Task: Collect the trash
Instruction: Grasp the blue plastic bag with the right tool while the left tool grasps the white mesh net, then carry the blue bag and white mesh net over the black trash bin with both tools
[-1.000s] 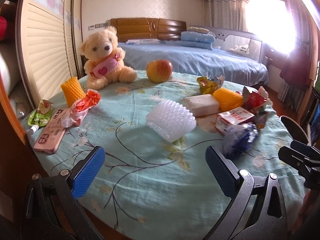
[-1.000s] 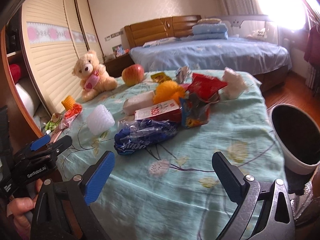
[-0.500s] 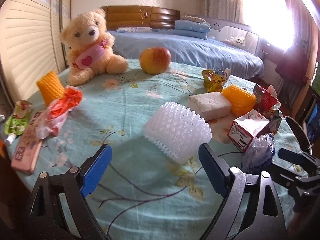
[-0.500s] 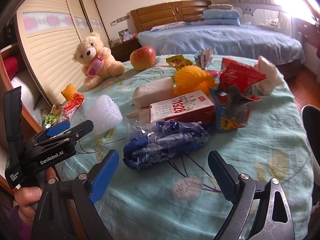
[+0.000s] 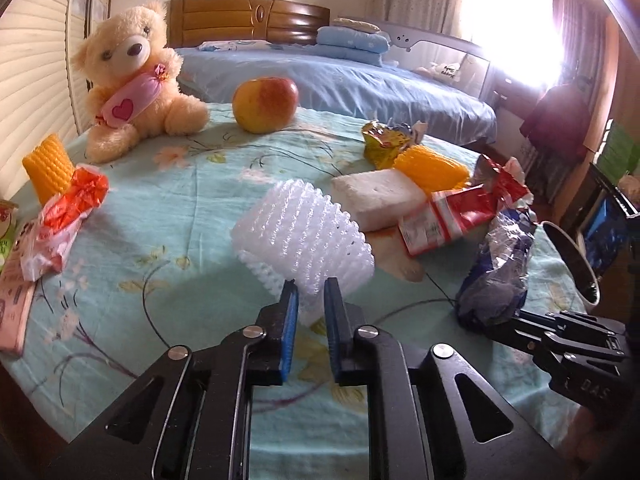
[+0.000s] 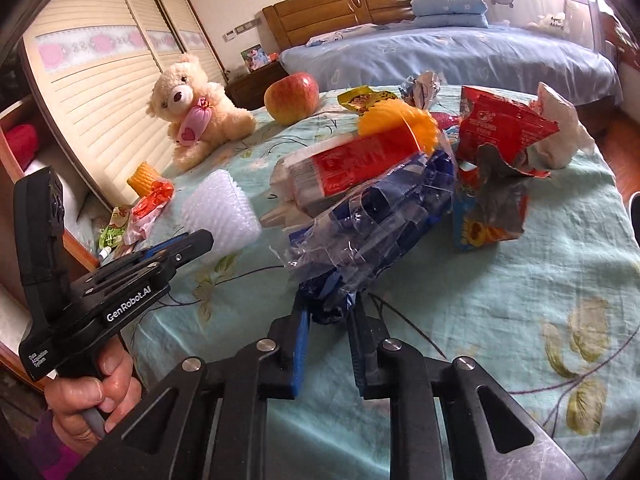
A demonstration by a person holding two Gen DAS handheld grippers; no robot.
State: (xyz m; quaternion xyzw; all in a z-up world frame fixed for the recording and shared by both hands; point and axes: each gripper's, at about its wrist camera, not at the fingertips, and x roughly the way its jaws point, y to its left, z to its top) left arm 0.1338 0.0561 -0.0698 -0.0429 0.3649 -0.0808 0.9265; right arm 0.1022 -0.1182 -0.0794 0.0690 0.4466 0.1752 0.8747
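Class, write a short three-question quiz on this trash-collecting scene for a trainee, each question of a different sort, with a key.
1. True or false: the left gripper is shut on the white foam net.
2. What does the right gripper pinch? A) apple B) blue plastic wrapper C) teddy bear
3. Which fruit sits beside the teddy bear?

Key: 1 true; 2 B, the blue plastic wrapper; 3 the apple.
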